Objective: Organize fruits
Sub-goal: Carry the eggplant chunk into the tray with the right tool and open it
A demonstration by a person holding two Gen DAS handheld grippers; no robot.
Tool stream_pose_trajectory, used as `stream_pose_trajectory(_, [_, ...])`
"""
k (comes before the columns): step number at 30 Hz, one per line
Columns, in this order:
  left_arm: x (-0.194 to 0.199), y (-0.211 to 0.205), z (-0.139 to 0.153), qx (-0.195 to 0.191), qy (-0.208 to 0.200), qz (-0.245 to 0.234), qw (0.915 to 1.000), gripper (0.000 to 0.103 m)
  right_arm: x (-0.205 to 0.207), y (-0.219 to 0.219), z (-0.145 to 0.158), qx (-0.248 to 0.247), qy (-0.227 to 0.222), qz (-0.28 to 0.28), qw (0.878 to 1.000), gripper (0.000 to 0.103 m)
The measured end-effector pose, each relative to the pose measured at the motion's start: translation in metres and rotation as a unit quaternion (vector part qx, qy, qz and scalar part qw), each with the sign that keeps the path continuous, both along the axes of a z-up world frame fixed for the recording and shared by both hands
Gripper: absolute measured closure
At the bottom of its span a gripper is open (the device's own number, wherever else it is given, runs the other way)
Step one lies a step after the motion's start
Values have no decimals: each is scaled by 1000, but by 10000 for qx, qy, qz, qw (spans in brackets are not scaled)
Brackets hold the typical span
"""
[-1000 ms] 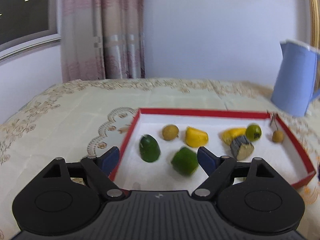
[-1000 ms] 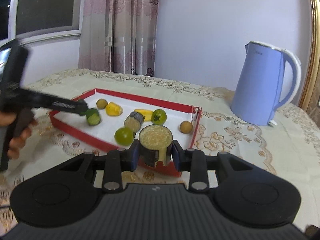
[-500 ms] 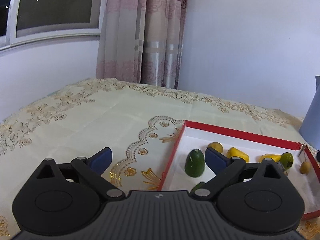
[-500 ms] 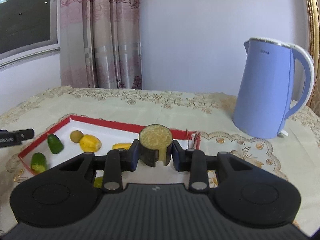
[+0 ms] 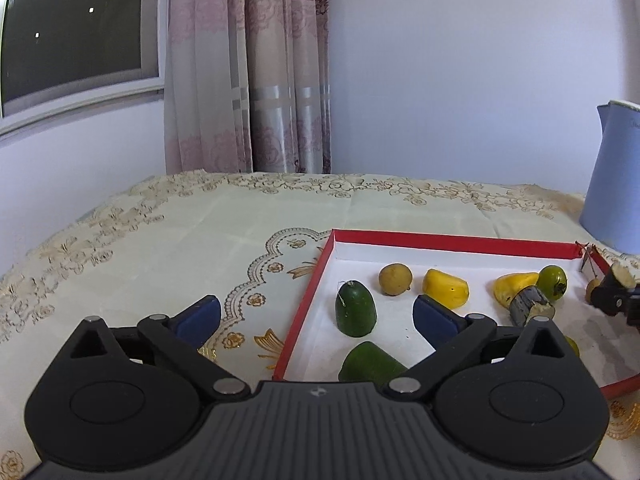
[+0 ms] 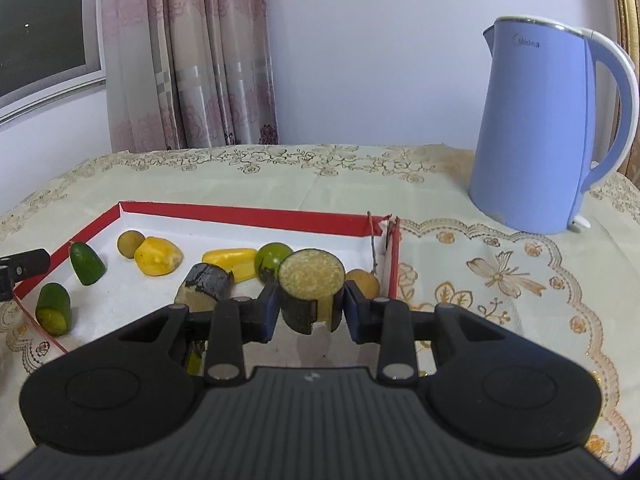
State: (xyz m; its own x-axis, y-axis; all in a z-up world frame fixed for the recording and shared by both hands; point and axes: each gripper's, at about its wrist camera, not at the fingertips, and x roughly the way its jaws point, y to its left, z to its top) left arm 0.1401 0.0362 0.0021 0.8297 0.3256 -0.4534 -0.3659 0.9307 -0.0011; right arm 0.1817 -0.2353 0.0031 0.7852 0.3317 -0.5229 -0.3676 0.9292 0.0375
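My right gripper (image 6: 308, 308) clamps a dark-skinned fruit chunk (image 6: 311, 286) mid-frame, above the red-rimmed tray (image 6: 244, 213) — ready to set down; my left gripper (image 5: 316, 314) is opening wide, empty, lower frame.

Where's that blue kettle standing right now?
The blue kettle stands on the tablecloth, outside the red tray, beyond its far right corner in the right wrist view; the left wrist view catches it at the right edge.

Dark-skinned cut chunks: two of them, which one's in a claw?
The dark chunk with its pale cut face up, pinched between the right claw pads above the red tray. The other dark chunk lies free on the tray floor, to its left.
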Motion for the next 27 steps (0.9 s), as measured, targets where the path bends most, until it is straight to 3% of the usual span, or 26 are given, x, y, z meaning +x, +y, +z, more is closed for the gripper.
stream_pose_trajectory(9, [-1, 7, -1, -316, -38, -44, 9995, 0, 1, 0, -4, -25, 47, 12, 10000, 71])
stream_pose_trajectory(22, [2, 4, -5, -207, 61, 17, 9998, 0, -6, 0, 0, 82, -65, 81, 9999, 71])
stream_pose_trajectory(27, [3, 4, -6, -188, 107, 4, 9998, 0, -15, -10, 10, 465, -280, 96, 9985, 61])
